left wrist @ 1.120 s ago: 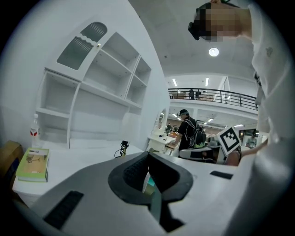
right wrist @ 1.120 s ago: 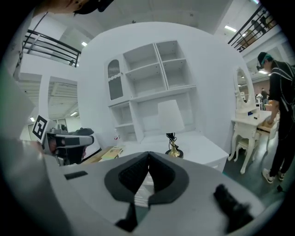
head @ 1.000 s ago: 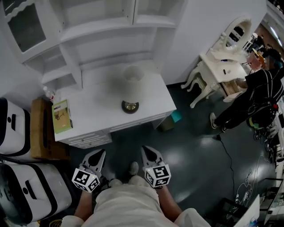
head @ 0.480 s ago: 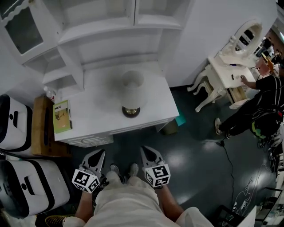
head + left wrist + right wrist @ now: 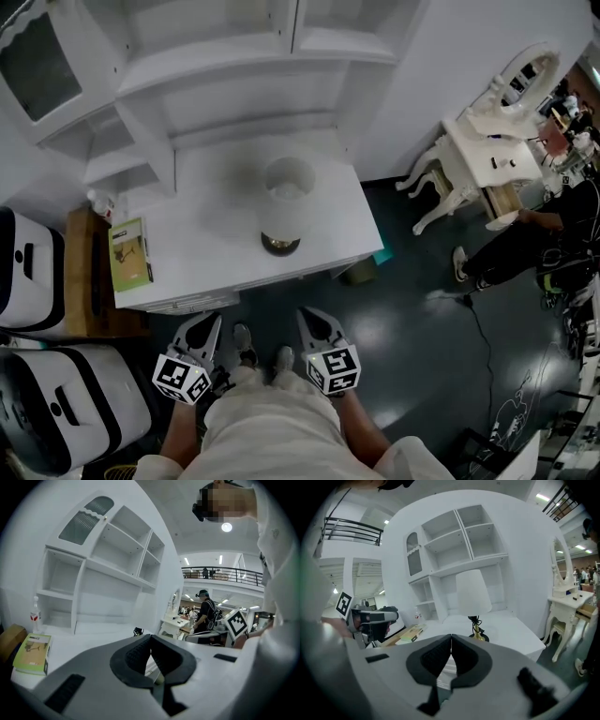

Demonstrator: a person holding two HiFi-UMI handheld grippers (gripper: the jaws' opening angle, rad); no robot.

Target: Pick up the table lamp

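The person has walked up to the white worktop (image 5: 206, 234) over the last second. In the head view the table lamp (image 5: 285, 208) and the worktop's front edge now sit nearer the two grippers than they did, and both shoes (image 5: 242, 343) show on the dark floor (image 5: 412, 319) on the near side of the lamp. The lamp itself looks untouched. It stands upright on the worktop on its round dark base, pale shade on top, with the white shelf unit (image 5: 234, 84) behind it. A green booklet (image 5: 130, 253) lies flat well to the lamp's left, and a small bottle (image 5: 97, 202) stands further left and back. The left gripper (image 5: 207, 325) and right gripper (image 5: 315, 320) are held side by side close to the person's body, both well apart from the lamp, the right one more nearly in line with it. Each gripper's own view shows its jaws pressed together with nothing between them. The approach looks nearly done, but no grasp has begun. My reading is that the jaws must spread before either can close on the lamp's thin stem, which the right gripper view shows with a dark cord (image 5: 476, 619) bunched on it above the base. A person in black (image 5: 544, 248), far to the lamp's right by a vanity table (image 5: 487, 155), has drifted toward the picture's edge and plays no part.
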